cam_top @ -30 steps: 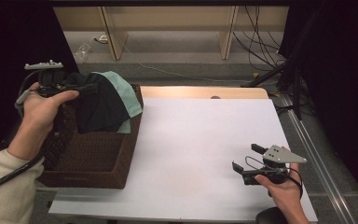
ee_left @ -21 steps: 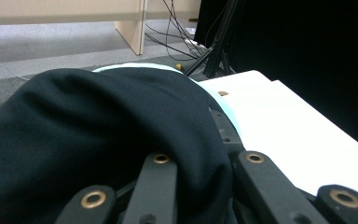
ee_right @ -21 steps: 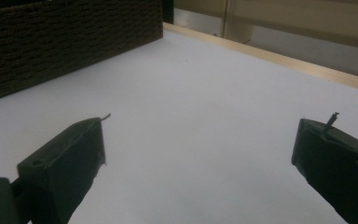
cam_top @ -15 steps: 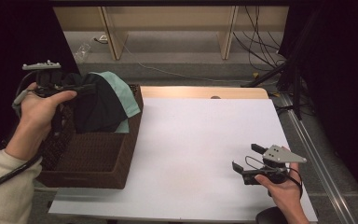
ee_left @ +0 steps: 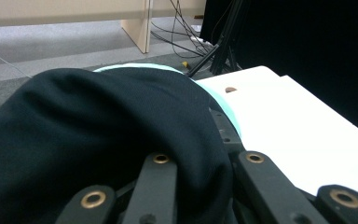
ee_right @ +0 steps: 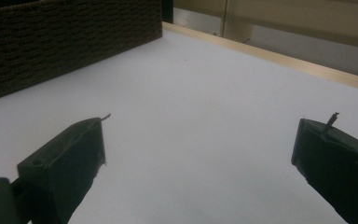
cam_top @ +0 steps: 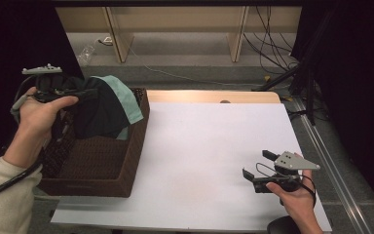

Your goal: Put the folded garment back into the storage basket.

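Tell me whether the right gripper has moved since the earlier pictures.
No. The right gripper sits at the same spot near the white table's near right corner, jaws open, as far from the wicker basket as before.

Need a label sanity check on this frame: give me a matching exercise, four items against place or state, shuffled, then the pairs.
Items:
1. dark garment
2. right gripper
3. wicker basket
4. mint-green cloth

Places or states:
A. open, over the bare white tabletop
B. at the table's left edge
C. clamped in the left gripper
D. draped over the basket's far rim, under the dark fabric

Pairs: 1-C, 2-A, 3-B, 4-D
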